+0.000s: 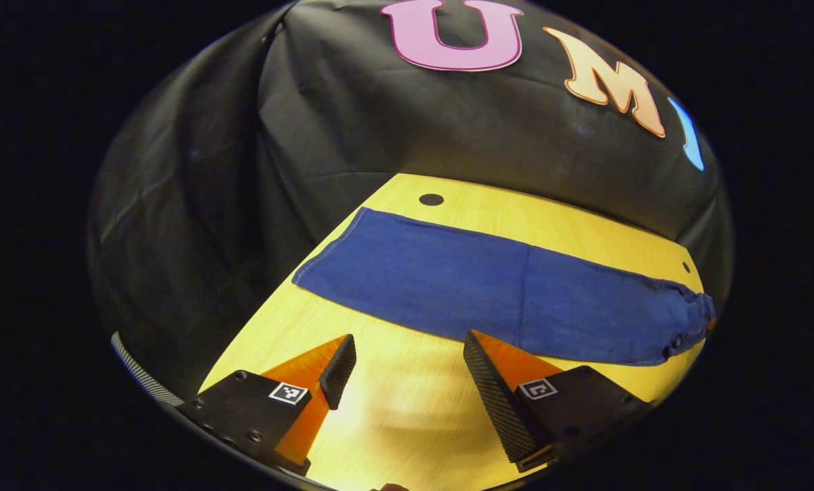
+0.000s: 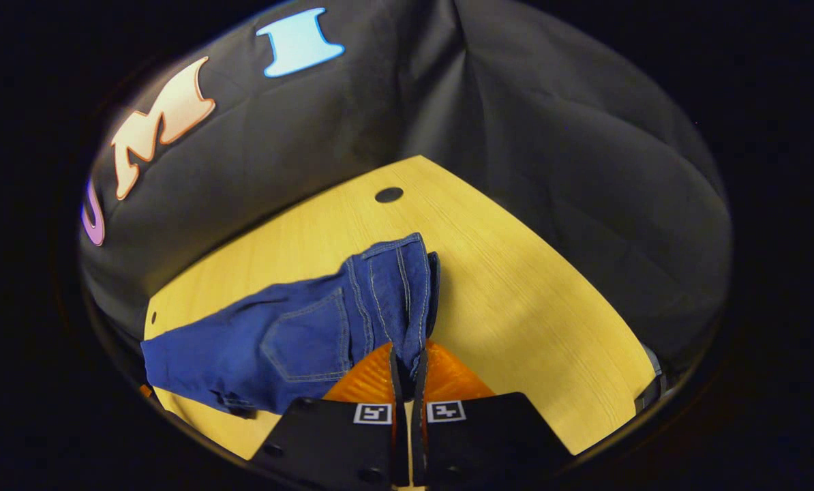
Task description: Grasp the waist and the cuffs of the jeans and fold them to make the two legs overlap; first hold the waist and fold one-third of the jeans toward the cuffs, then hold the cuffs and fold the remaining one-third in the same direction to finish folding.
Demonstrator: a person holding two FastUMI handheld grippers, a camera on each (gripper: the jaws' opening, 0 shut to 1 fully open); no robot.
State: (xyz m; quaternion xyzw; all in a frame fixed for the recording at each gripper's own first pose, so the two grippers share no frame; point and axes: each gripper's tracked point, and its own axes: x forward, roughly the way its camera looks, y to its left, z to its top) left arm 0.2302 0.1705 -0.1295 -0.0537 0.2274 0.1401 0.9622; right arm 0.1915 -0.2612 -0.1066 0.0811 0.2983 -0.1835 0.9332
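Jeans on the table: waist fold beginning

Jeans [image 1: 509, 293] are lying lengthwise across the wooden table [image 1: 393, 402], already doubled so that the two legs appear to be overlapping in one long band. In the left gripper view the cuff end is sitting to the far left and the waist end is bunching at the right. In the right gripper view the waistband [image 2: 397, 286] is lifting slightly off the table, with a back pocket showing just beside it. The right gripper [image 2: 407, 372] is pinching the waistband, its two fingers pressed together on the denim. The left gripper [image 1: 407, 354] is hovering spread wide above bare table, just near of the band's near edge and holding nothing.

Judged step: the waist-first third fold is getting under way. The next move is calling for the left gripper to take a second hold on the waist, so that both corners are travelling evenly toward the cuffs.

Containers: none are standing on the table.
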